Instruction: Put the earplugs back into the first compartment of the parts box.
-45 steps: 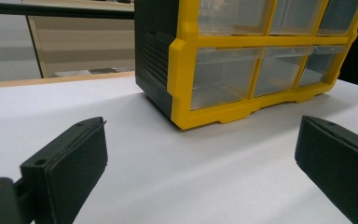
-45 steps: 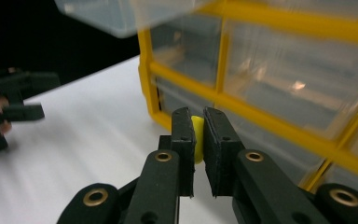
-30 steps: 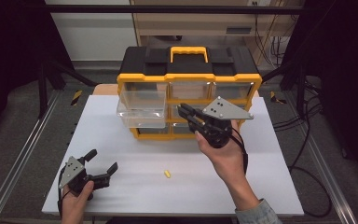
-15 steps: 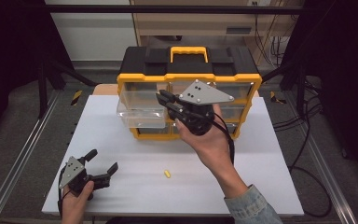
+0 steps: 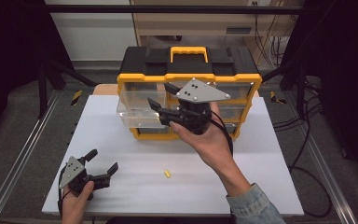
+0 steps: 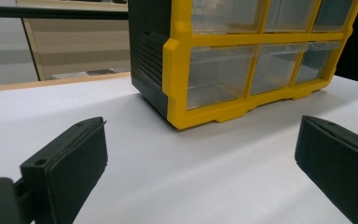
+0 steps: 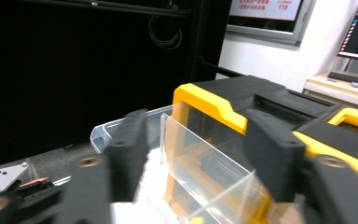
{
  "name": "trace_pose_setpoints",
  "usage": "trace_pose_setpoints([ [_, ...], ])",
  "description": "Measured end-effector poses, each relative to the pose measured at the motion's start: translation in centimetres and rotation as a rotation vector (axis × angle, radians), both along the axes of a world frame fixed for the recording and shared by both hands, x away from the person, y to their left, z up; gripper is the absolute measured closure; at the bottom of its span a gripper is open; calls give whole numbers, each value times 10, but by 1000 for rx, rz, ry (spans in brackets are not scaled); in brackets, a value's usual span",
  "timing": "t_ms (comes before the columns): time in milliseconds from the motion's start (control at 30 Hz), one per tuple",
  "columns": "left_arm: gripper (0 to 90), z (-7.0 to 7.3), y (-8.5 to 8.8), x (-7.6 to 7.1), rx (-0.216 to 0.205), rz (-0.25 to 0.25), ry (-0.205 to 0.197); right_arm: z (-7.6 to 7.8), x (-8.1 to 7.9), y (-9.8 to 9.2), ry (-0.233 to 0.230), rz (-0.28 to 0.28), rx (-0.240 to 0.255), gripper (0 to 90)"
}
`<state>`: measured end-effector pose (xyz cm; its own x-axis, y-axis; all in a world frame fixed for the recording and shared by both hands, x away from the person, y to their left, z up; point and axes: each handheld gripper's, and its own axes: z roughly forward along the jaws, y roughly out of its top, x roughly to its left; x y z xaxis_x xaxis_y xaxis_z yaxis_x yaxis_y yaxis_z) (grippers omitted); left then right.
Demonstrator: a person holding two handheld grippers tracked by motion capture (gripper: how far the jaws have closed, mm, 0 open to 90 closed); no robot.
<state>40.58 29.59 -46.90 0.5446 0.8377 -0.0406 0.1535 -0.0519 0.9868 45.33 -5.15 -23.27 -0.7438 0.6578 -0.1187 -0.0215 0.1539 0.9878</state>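
1. High view: right gripper (image 5: 161,108) held up at the yellow-and-black plastic drawer organizer (image 5: 189,70), jaws spread wide with nothing between them, hovering over the clear plastic drawer (image 5: 137,112) that is pulled out of the organizer's left column. Left gripper (image 5: 101,164) rests low on the white tabletop (image 5: 261,154), well apart from the organizer, jaws wide and empty. Small yellow piece (image 5: 167,174) lies on the tabletop between the two grippers, nearer the person's edge, touched by neither.
2. Left gripper view: both black jaws far apart, bare tabletop between them; organizer ahead and slightly right of the jaws, its lower drawers closed.
3. Right gripper view: blurred; the open drawer's clear rim and divider (image 7: 200,149) sit just ahead, between the wide jaws, not yet gripped.
4. Judgement: step in hand looks like working the open drawer. Next move calls for lowering the right jaws onto the drawer front squarely, then closing or pushing straight so it doesn't skew.
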Motion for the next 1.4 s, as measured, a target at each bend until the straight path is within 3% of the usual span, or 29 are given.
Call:
trace_pose_setpoints([
  [33, 19, 0, 0, 0, -1, 3, -1, -2, -5, -5, -16, -22, 10, 233],
  [133, 19, 0, 1, 0, -2, 4, -1, -8, -11, -13, -7, -45, 0, 121],
  [200, 19, 0, 1, 0, -2, 4, -3, -12, -13, -15, -4, -57, -6, 96],
  [267, 19, 1, 1, -1, 1, 5, -6, -25, -19, -23, 11, -94, -36, 71],
  [467, 19, 1, 0, -1, 2, 3, -10, -61, -27, -33, 70, -96, -113, 76],
  [667, 16, 4, 2, -4, 5, 6, -41, -93, -29, -41, 147, -106, -129, 78],
  [733, 16, 4, 2, -4, 1, 7, -43, -97, -29, -43, 156, -105, -129, 75],
  [833, 15, 3, 0, -3, 6, 1, -37, -117, -29, -45, 199, -110, -123, 82],
  [900, 15, 3, -1, -4, 17, -1, -37, -128, -27, -43, 231, -112, -126, 89],
  [967, 14, 3, -1, -4, 26, 1, -42, -137, -22, -40, 279, -94, -192, 78],
  [1033, 12, 3, -1, -4, 28, 2, -45, -144, -19, -38, 291, -103, -237, 77],
  [1200, 12, 3, 0, -2, 17, 6, -36, -159, -16, -32, 357, -94, -214, 89],
  [1400, 10, 3, 0, -3, 11, -5, -48, -174, -21, -15, 395, -47, -272, 96],
])
